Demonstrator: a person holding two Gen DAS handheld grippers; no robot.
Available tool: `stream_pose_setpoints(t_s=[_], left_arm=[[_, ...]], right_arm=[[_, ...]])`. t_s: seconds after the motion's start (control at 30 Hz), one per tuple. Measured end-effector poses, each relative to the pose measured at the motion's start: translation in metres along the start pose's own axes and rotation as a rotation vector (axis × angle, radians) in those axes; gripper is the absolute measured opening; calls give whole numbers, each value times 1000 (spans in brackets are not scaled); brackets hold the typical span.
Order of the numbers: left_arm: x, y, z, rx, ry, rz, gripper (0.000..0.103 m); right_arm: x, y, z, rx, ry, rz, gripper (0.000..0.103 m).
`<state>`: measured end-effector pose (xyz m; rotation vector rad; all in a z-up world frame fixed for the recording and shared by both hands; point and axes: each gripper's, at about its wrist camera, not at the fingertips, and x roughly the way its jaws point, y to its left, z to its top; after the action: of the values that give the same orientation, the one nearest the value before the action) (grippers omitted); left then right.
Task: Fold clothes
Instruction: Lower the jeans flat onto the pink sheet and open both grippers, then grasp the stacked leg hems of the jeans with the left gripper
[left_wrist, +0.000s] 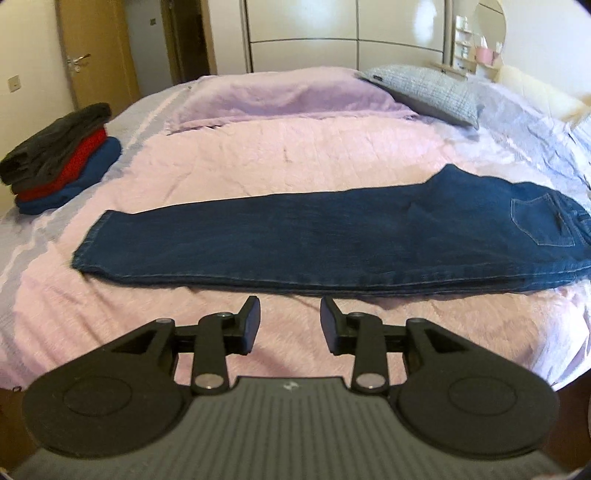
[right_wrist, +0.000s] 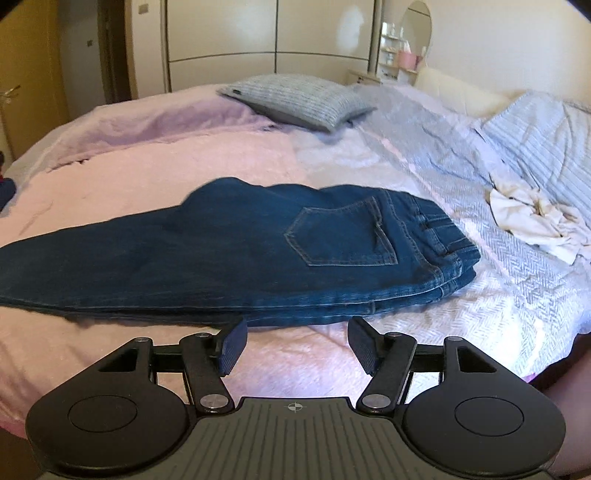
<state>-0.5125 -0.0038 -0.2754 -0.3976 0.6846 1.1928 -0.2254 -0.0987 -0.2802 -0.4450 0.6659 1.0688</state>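
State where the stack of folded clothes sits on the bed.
In the left wrist view, the stack of folded clothes sits at the bed's far left edge, apart from the jeans, left of their leg hems.

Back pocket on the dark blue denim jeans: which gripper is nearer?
Right. The right gripper sits just before the pocket end; the left gripper faces the legs, pocket far right.

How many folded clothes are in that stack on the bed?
3 visible: a dark grey one on top, a red one in the middle, a blue one at the bottom. More could be hidden.
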Motion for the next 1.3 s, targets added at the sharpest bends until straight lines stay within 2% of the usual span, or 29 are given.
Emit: stream_pose_setpoints(t_s=[0.2,0.53,1.07,1.17,1.3], left_arm=[[-24,10,-12,-25,-27,29,34],[-37,7,-21,-3,-35,57,35],[-11,20,-20,-22,-4,62,36],[1,36,-21,-90,-21,14,36],[23,85,-24,-286,-59,-78,33]], right_arm=[[-17,5,-11,-6,-22,5,64],[-27,0,-32,35,-20,27,64],[-11,0,-28,58,5,21,64],[3,-1,-29,76,21,36,64],[23,-8,-32,125,53,52,64]])
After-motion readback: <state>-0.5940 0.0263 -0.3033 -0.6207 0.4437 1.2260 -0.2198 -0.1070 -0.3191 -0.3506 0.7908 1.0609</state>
